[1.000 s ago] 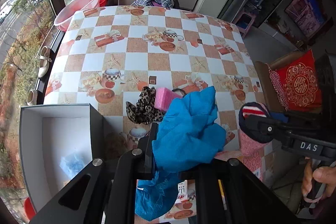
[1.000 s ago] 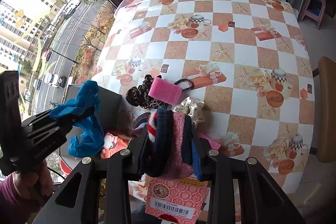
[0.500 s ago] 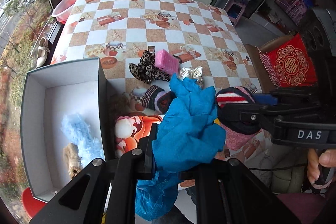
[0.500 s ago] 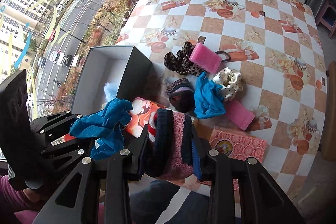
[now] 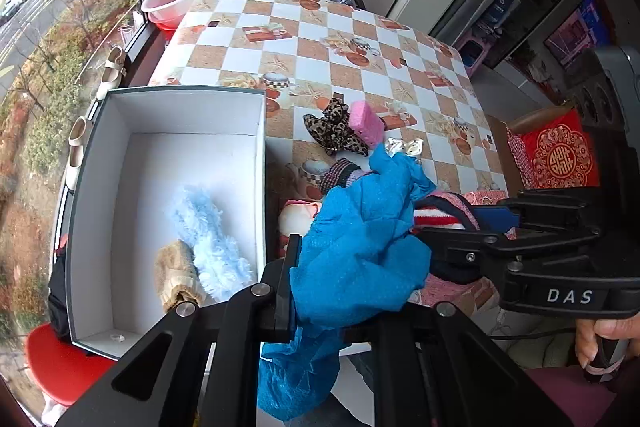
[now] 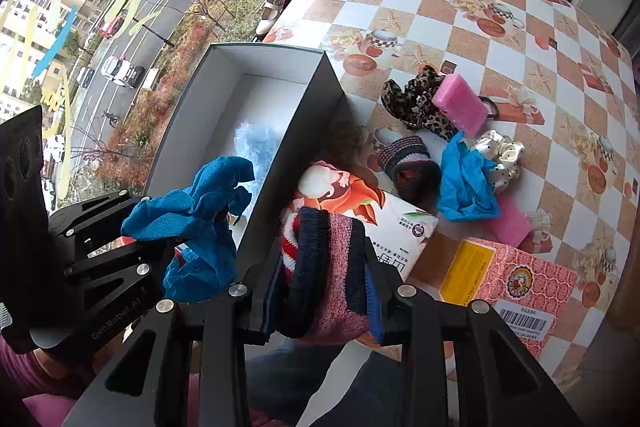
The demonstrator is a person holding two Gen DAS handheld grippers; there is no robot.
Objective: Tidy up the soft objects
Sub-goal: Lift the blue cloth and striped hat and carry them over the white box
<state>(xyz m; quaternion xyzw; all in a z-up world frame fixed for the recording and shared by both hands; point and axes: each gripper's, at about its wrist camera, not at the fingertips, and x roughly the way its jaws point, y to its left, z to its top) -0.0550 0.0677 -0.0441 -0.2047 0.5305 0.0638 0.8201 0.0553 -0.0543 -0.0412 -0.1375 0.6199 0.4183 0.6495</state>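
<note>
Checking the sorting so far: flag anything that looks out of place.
A second blue cloth lies crumpled on the table among scrunchies, outside the white box, which already holds a fluffy blue item and a tan one. Nothing looks spilled or damaged.

Black left gripper [image 5: 336,291] with silver screws; right gripper [image 5: 472,227] marked "DAS".

A bright blue cloth [image 5: 360,247] fills the centre of the left wrist view, clamped in a black left gripper [image 5: 332,311]. At nine o'clock, a box [image 5: 168,107], white inside and dark grey outside, contains a pale blue fluffy item [image 5: 208,247] and a tan one [image 5: 176,275]. The tablecloth [image 5: 360,75] is checked brown and white with starfish and teacup prints. In the right wrist view, a knit piece [image 6: 324,275] striped pink, navy, red and white sits at six o'clock; a leopard-print scrunchie [image 6: 416,103] and pink sponge [image 6: 460,103] lie at one o'clock.
</note>
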